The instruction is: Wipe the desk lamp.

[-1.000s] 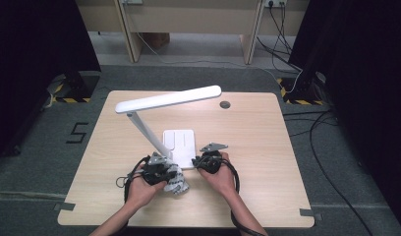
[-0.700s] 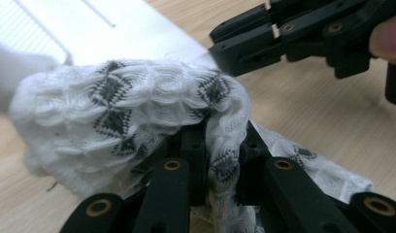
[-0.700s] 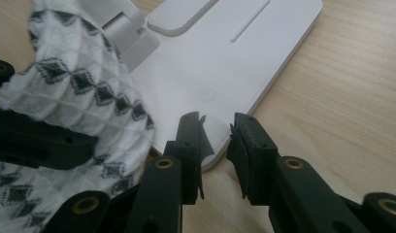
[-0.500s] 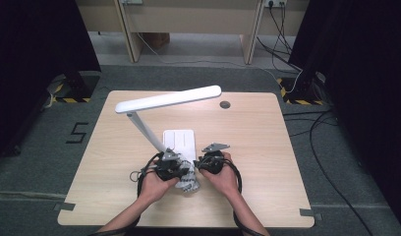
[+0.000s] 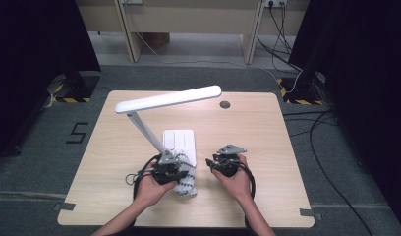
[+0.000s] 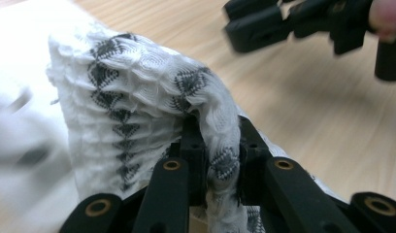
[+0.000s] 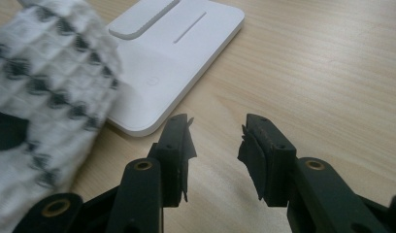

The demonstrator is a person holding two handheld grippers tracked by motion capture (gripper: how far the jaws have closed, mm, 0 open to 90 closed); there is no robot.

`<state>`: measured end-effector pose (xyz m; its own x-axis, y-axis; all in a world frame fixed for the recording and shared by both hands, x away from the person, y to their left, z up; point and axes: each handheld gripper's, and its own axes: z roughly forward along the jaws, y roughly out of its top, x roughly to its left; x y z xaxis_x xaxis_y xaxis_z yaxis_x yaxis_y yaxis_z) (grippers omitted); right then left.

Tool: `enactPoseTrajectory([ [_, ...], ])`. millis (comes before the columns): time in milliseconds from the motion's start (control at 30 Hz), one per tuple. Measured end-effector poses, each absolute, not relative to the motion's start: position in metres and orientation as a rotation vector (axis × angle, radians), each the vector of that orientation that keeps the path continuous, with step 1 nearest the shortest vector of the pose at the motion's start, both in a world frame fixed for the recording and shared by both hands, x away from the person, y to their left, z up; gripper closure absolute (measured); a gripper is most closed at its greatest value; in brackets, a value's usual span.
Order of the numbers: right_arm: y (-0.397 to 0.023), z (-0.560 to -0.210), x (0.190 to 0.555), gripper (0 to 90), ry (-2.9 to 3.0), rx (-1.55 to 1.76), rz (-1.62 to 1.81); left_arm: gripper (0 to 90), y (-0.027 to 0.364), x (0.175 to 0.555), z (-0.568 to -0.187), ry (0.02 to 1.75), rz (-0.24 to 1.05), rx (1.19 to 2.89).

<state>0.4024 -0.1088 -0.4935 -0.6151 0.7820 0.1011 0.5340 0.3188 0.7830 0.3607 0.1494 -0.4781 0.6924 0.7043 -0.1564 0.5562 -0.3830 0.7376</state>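
Observation:
A white cloth with a black diamond pattern (image 5: 187, 183) hangs bunched at the table's near middle. My left gripper (image 5: 178, 172) is shut on it; in the left gripper view a fold of the cloth (image 6: 138, 97) is pinched between the black jaws of the left gripper (image 6: 220, 162). My right gripper (image 5: 214, 163) stands a short way to the right of the cloth. Its jaws have just been opening. In the right gripper view the right gripper (image 7: 216, 138) has nothing between its pads, and the cloth (image 7: 50, 92) lies at the left.
A white desk lamp has its flat base (image 5: 179, 142) just beyond the cloth, and its long head (image 5: 169, 98) reaches over the table (image 5: 267, 147). The lamp base (image 7: 176, 58) lies close ahead of the right jaws. A round cable hole (image 5: 224, 104) sits near the far edge.
My right gripper has drawn away to the right from the cloth, and a gap now shows between it and the left gripper. The left hand has shifted the cloth slightly toward the lamp base.

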Motion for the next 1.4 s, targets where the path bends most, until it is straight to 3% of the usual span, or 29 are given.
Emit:
enactPoseTrajectory([
  [167,-0.109,-0.493,0.397,61.4,2.285,1.173,1.199,77.8,0.195,0.349,-0.475,1.056,0.209,2.048],
  [733,-0.110,-0.493,0.390,61.2,2.284,1.169,1.201,78.7,0.270,0.349,-0.465,1.263,0.349,1.961],
  [1133,-0.108,-0.496,0.391,61.2,2.276,1.182,1.211,78.4,0.248,0.426,-0.465,1.099,0.540,1.914],
  [1400,-0.112,-0.500,0.391,61.2,2.278,1.197,1.208,78.1,0.242,0.465,-0.478,1.099,0.539,1.853],
])
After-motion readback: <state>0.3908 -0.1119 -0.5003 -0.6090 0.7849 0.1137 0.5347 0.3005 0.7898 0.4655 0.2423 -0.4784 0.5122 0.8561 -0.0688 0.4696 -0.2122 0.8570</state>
